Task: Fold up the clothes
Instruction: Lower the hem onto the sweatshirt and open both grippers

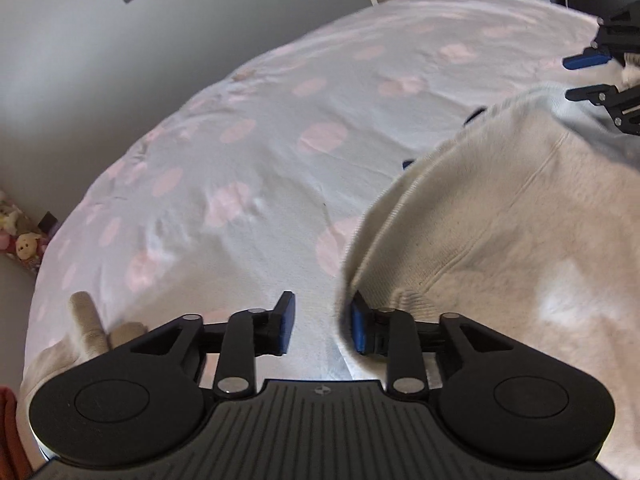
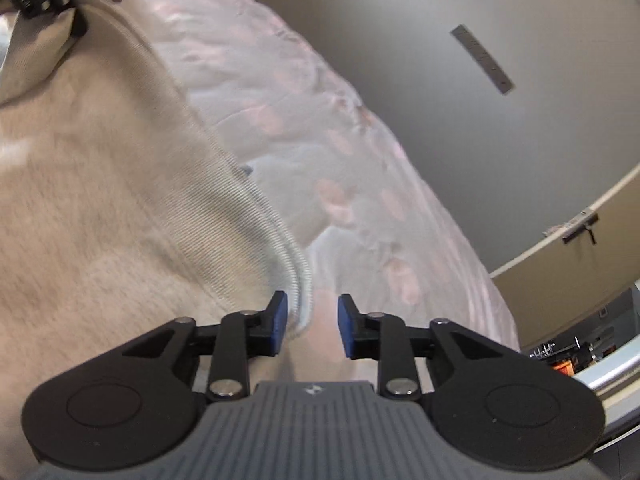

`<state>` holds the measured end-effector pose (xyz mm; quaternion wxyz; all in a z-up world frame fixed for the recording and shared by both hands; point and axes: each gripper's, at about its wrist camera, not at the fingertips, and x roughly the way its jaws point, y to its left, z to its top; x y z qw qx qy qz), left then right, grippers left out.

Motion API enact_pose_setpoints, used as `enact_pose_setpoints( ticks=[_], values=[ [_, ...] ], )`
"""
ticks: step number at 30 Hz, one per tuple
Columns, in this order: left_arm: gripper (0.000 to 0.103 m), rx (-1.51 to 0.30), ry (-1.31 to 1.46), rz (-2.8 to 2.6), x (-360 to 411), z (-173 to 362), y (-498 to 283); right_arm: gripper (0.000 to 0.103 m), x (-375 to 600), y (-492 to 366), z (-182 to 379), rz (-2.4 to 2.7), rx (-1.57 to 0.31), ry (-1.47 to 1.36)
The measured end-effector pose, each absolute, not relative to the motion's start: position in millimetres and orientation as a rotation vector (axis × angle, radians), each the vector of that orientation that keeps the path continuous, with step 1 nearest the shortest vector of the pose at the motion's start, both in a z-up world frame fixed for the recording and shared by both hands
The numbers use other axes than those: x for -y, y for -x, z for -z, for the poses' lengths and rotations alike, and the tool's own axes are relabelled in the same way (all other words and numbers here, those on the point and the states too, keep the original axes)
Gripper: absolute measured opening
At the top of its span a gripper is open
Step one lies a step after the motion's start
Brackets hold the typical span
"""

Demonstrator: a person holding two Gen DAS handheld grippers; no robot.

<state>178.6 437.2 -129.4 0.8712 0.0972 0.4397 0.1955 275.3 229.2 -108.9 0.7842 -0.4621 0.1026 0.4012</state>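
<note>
Sweater [image 1: 500, 240], cream knit, spread on the pink-spotted bed [image 1: 248, 152] — left gripper [image 1: 322, 324] and right gripper [image 2: 312, 326] at its edges, jaws parted, gripping nothing.

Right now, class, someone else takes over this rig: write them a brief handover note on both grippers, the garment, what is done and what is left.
Left gripper: jaws open, holding nothing; the cream knitted sweater's ribbed hem lies against the right-side pad.
Right gripper: jaws open, the sweater's ribbed edge just beside its left pad, not pinched.
The sweater lies on the white bed sheet with pink dots.
Done: garment laid down and let go.
Left: how far the fold has got cannot be told; check it, then regrip and finish.
</note>
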Motion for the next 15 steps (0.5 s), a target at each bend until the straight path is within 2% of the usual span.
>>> enact_pose_setpoints(
  ticks=[2,7,15],
  values=[
    [0.043,-0.881,-0.166,-0.420,-428.3,114.7,-163.6,0.032,-220.6,-271.3,92.2,-0.853,-0.235,0.936],
    [0.044,-0.818,-0.089,-0.451,-396.0,89.5,-122.0,0.034,-172.3,-240.0,62.4,-0.833,-0.286,0.762],
    [0.045,-0.758,0.137,-0.583,-363.5,87.4,-43.2,0.036,-87.8,-168.6,72.2,-0.805,-0.397,0.536]
  ],
)
